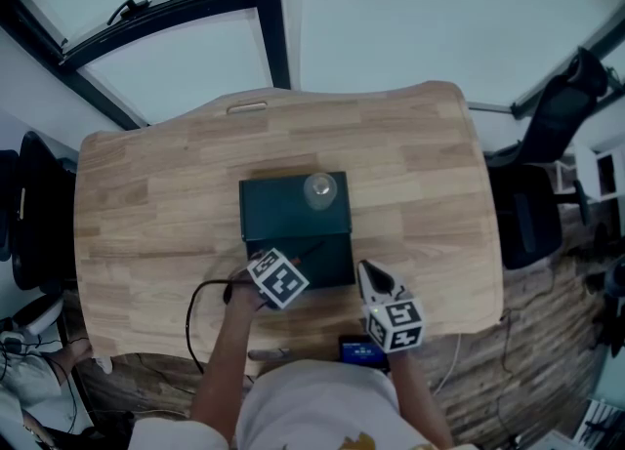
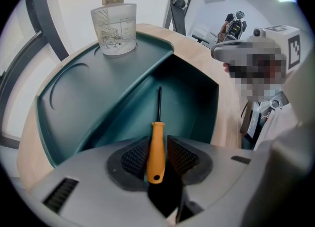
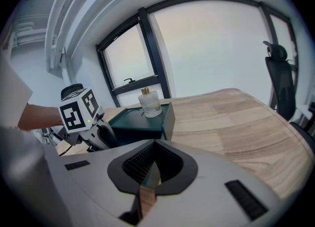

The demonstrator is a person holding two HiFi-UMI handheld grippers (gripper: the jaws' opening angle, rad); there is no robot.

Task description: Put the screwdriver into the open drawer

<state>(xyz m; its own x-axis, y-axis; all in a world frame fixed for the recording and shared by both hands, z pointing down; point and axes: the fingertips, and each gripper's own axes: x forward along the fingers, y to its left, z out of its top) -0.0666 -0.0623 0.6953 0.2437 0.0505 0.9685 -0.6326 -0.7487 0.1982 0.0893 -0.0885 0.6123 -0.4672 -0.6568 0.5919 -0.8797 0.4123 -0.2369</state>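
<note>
The person's pale shirt (image 1: pixel 312 409) fills the bottom edge of the head view. Just above it, left of centre, the left gripper (image 1: pixel 283 274) points steeply down over the front of a dark green box (image 1: pixel 288 214) on the wooden table (image 1: pixel 146 194). The right gripper (image 1: pixel 371 280) sits to the lower right, beside the box. A glass bottle (image 1: pixel 319 189) stands on the box top.

In the left gripper view, at bottom centre, the ribbed pads (image 2: pixel 133 158) pinch the orange handle of the screwdriver (image 2: pixel 156 149). Its dark shaft points up the frame over the hollow of the open drawer (image 2: pixel 192 108).

In the right gripper view, at bottom centre, that gripper's fingers stand all but together with nothing between them. The box and bottle show at mid-frame, and the left gripper's marker cube (image 3: pixel 77 111) at the left.
</note>
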